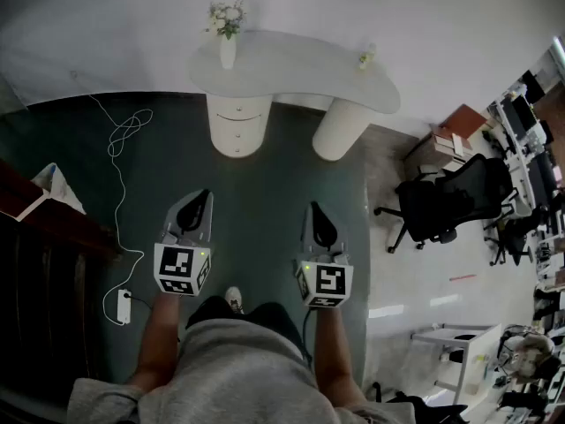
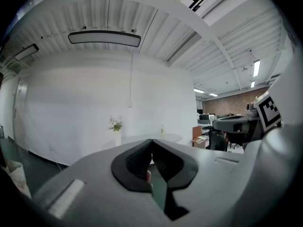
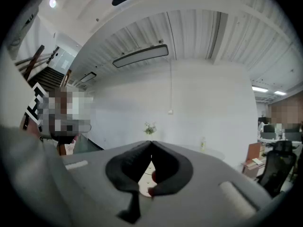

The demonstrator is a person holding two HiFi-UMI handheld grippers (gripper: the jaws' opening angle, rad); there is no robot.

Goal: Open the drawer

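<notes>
No word, number or brand can be read anywhere. The only printed marks are black-and-white square code patterns, not letters. They are on the left cube (image 1: 182, 269) of the left gripper (image 1: 199, 203) and the right cube (image 1: 325, 283) of the right gripper (image 1: 318, 212). Each gripper view catches the other's marker at its edge.

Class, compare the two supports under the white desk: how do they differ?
The left pedestal has stacked drawer fronts with small handles, all closed; the right pedestal is a plain column. The left pedestal looks broader; the right pedestal slimmer. Both are white and stand under the desk top.
</notes>
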